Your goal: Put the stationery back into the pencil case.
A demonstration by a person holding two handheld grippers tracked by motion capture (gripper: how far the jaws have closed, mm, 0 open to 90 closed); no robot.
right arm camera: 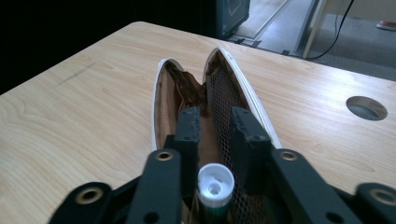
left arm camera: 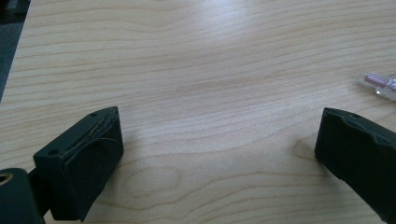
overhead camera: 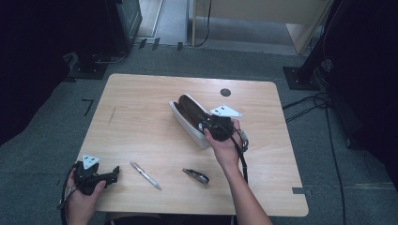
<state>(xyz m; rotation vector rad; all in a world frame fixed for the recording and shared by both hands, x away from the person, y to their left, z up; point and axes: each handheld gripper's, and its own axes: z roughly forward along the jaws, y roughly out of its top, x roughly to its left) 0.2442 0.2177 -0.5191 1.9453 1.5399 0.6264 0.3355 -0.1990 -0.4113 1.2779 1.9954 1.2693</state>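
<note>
**Glue stick held inside the open pencil case**

Right gripper (overhead camera: 206,125) sits over the near end of the open pencil case (overhead camera: 187,108), which lies a little right of the table's centre, its long axis running from about 11 o'clock to 5 o'clock in the high view. In the right gripper view its two black jaws stand narrow and reach down into the case (right arm camera: 163,93), between the brown lining and a mesh pocket (right arm camera: 224,98). A white-capped glue stick (right arm camera: 215,186) with a green body stands between the jaws close to their base; whether the pads press on it cannot be told.

Left gripper (overhead camera: 114,174) rests at the table's 7 o'clock corner, held in the person's left hand (overhead camera: 84,197). Its jaws stand wide apart over bare wood (left arm camera: 201,93) with nothing between them.

A clear pen (overhead camera: 146,176) lies just to the right of the left gripper, at 6 o'clock on the table. A dark small object (overhead camera: 196,176) lies farther right, near the right forearm (overhead camera: 244,197).
</note>
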